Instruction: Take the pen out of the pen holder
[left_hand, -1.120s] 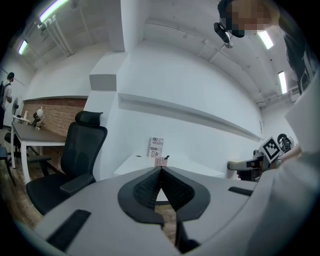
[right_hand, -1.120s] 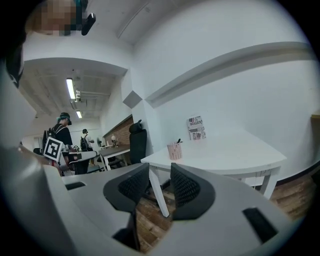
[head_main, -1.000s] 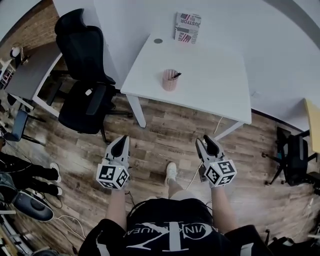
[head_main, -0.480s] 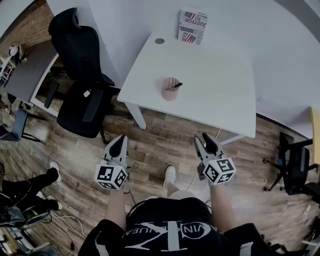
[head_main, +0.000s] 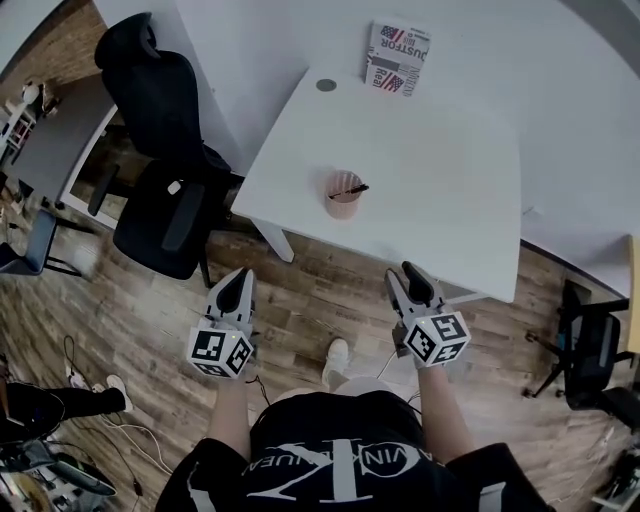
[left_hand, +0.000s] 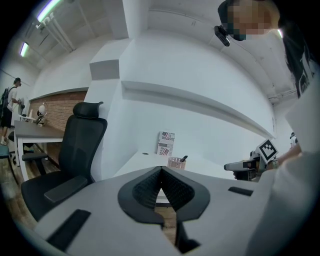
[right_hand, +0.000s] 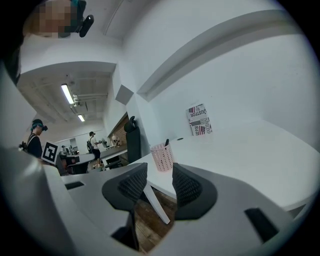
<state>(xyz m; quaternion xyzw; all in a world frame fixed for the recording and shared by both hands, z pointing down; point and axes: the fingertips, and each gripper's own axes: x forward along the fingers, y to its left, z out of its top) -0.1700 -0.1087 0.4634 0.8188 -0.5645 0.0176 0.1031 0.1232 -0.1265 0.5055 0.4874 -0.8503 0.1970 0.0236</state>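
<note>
Head view steeply down; both gripper views low, toward the same table (head_main: 440, 200) (seemingly well off).

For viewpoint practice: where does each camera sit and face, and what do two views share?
Head view: on the head, steeply down at the white table; forearms, left gripper, right gripper show.
Left gripper view: along its shut jaws at the table; right gripper shows.
Right gripper view: along its open jaws at the table; left gripper shows.
Shared: pink perforated pen holder, black pen.
</note>
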